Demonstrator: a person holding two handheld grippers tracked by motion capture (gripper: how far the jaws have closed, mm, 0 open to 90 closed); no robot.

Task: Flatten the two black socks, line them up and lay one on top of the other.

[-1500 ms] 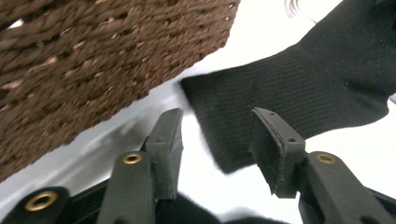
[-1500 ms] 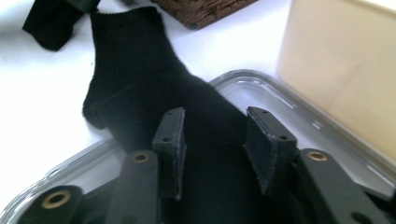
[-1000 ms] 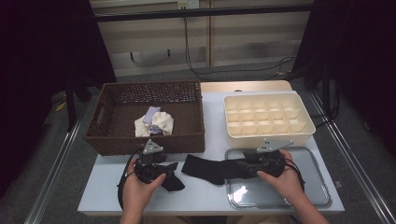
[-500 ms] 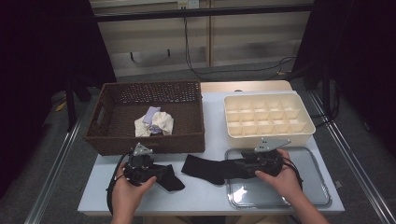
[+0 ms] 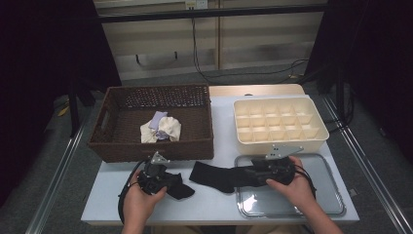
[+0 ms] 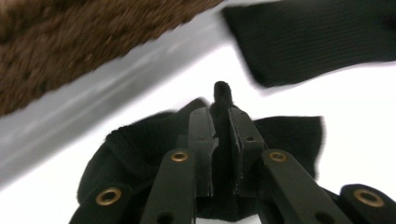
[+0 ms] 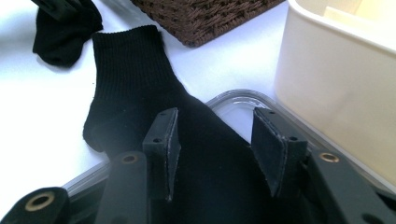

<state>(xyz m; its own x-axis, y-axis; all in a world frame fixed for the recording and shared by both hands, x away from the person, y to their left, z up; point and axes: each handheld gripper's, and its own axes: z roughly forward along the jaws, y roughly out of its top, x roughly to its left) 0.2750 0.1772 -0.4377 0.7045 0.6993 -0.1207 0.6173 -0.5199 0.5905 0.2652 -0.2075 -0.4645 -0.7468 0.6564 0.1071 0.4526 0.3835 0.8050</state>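
Note:
A crumpled black sock (image 5: 181, 189) lies on the white table near its front edge. My left gripper (image 5: 170, 184) points right into it. In the left gripper view its jaws have just been closing, and my left gripper (image 6: 223, 116) now pinches a fold of this crumpled sock (image 6: 289, 140). A second black sock (image 5: 216, 176) lies flat, with its foot end on the metal tray (image 5: 292, 204). My right gripper (image 5: 248, 174) points left over that end. In the right gripper view, my right gripper (image 7: 215, 116) has its pads apart above the flat sock (image 7: 130, 74).
A brown wicker basket (image 5: 151, 146) at the back left holds light cloths (image 5: 160, 129). A cream compartment box (image 5: 277, 139) stands at the back right, just behind the tray. The person's hands come in over the table's front edge.
The left gripper has shifted slightly at the crumpled sock, and its jaws have come together on the fabric. The right gripper and the flat sock have stayed in place.

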